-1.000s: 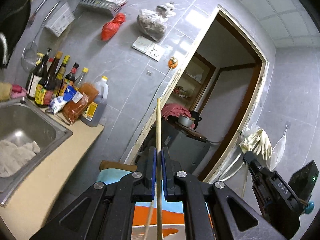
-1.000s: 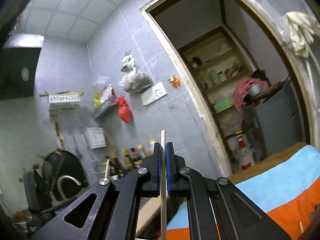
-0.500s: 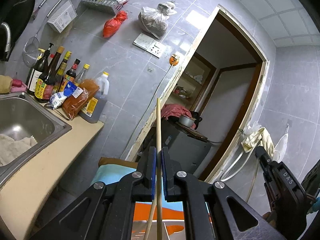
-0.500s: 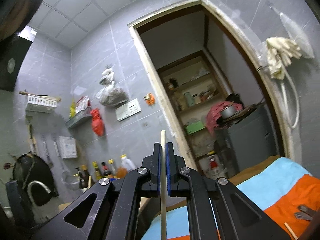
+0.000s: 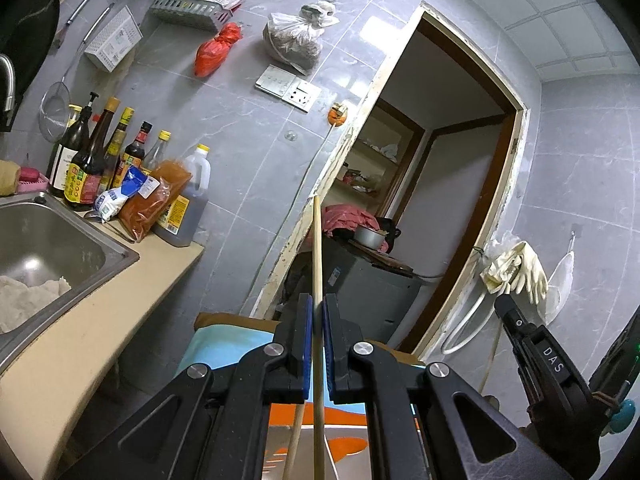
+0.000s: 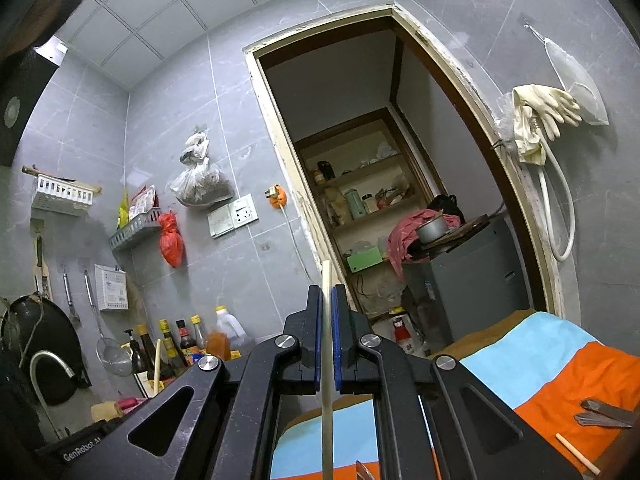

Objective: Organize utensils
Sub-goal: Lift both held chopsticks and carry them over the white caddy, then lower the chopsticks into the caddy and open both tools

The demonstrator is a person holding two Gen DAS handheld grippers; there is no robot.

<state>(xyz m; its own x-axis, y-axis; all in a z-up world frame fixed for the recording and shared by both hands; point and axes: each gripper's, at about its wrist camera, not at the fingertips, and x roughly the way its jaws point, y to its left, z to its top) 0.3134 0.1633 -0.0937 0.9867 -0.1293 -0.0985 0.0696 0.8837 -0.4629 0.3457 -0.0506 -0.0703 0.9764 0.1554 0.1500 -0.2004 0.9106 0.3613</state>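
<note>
My left gripper (image 5: 316, 312) is shut on a wooden chopstick (image 5: 317, 256) that stands upright, its tip reaching well above the fingers. A second chopstick (image 5: 294, 436) leans below it, beside a steel container (image 5: 344, 452). My right gripper (image 6: 327, 304) is shut on a pale chopstick (image 6: 326, 280), also upright; its black body shows at the right of the left wrist view (image 5: 548, 368). Both are held high above a blue and orange cloth (image 6: 532, 360). On that cloth lie another loose chopstick (image 6: 576, 454) and dark metal utensils (image 6: 608, 414).
A steel sink (image 5: 48, 248) and a beige counter (image 5: 100, 320) lie to the left, with sauce bottles (image 5: 92, 160) and an oil jug (image 5: 184, 208) at the wall. An open doorway (image 6: 380, 200) to a pantry with a grey cabinet (image 6: 472, 276) is ahead. Rubber gloves (image 6: 540, 116) hang at right.
Both grippers have tilted and swung, so the views have shifted toward the doorway and the cloth. Each keeps its grip on its chopstick.
</note>
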